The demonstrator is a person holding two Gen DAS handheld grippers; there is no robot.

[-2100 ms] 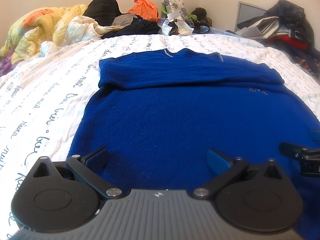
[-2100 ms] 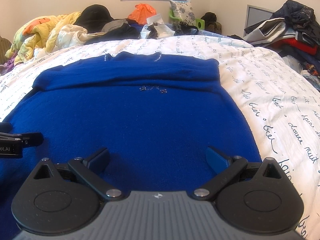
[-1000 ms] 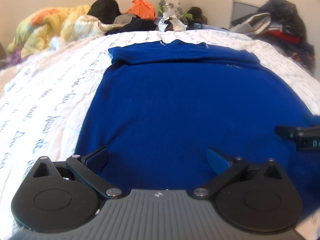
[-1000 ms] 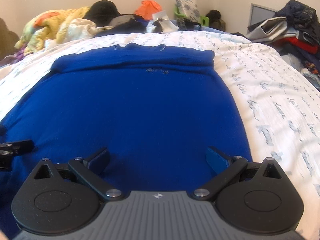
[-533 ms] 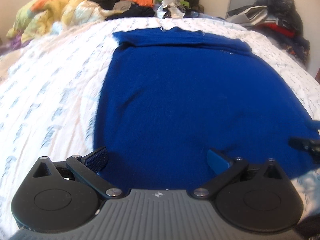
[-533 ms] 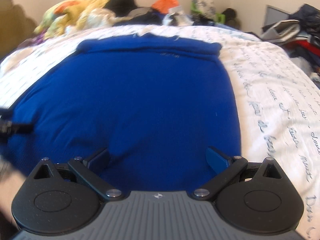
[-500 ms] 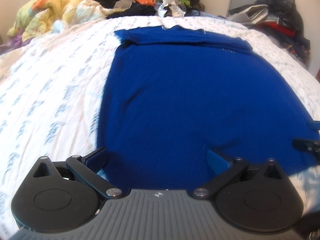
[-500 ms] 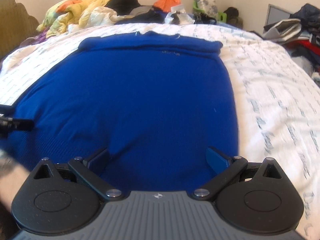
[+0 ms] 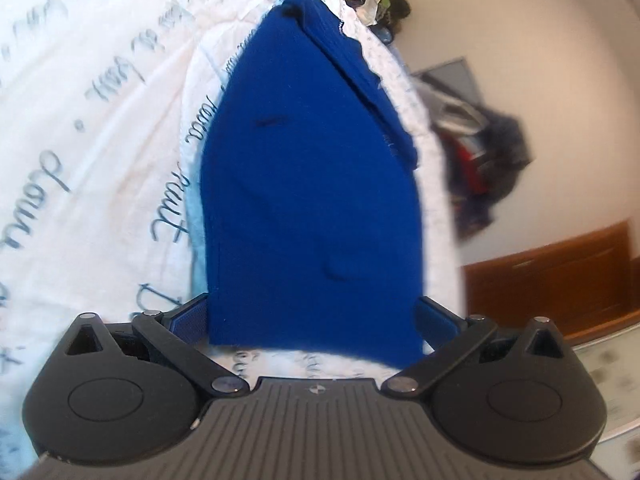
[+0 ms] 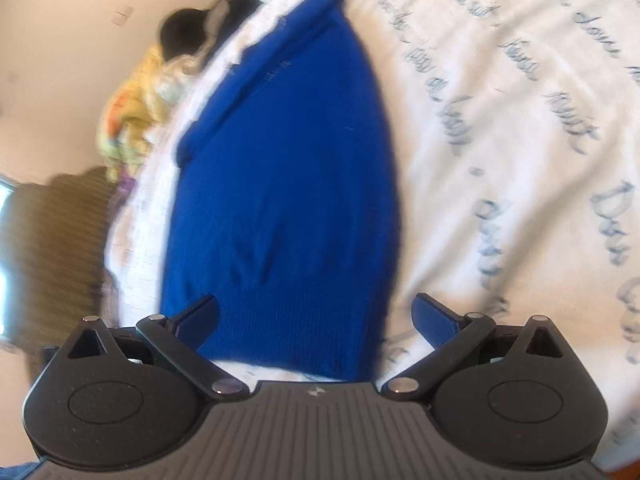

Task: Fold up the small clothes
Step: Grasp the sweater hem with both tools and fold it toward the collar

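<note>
Spread on the bed [image 9: 100, 128], the blue sweater [image 9: 312, 184] runs lengthwise away from my left hand-held gripper [image 9: 314, 316] and right hand-held gripper [image 10: 316, 316], both released at its hem.

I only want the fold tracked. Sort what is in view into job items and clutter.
Job items:
- blue knit garment, spread flat on the bed
- left gripper, open
- right gripper, open

Clutter:
- white bedsheet with script lettering, only the work surface
- yellow patterned quilt
- dark heap of clothes
- brown wooden cabinet
</note>
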